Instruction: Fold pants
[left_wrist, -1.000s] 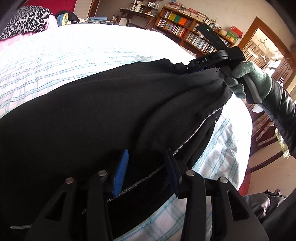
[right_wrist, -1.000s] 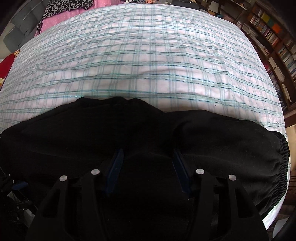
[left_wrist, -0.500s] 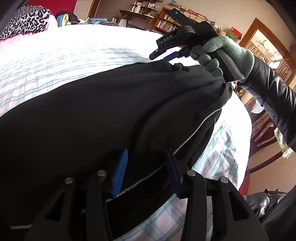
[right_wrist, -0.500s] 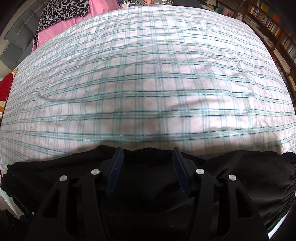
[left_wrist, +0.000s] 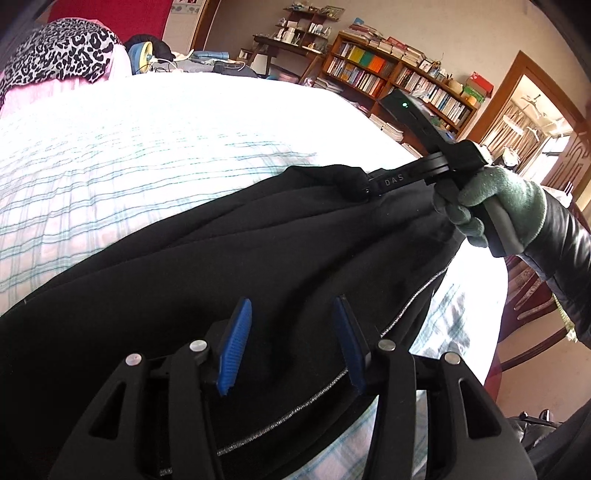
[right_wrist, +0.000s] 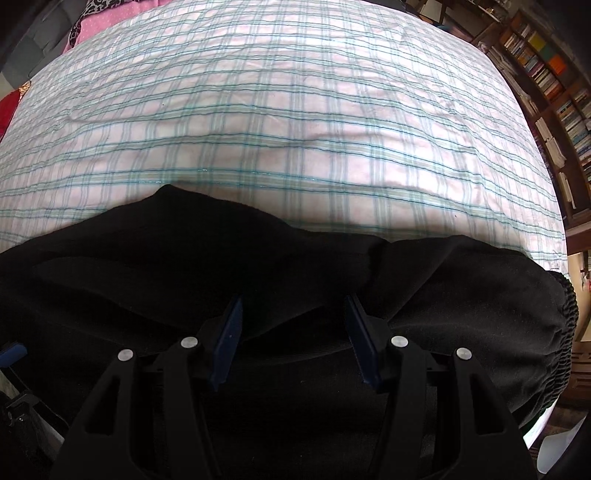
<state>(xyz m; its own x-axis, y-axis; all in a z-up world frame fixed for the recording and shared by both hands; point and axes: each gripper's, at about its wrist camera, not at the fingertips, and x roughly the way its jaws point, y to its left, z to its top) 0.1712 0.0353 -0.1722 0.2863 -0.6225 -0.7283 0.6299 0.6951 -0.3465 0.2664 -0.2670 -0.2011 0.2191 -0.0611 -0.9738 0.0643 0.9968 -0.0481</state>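
pants: black, spread on plaid bed sheet, near its front edge | left gripper: released, fingers apart over pants | right gripper: fingers spread above pants, fabric bunched between, grasp unclear | bookshelf: books, beyond sheet

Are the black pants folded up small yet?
No. The black pants lie spread wide across the checked bed.
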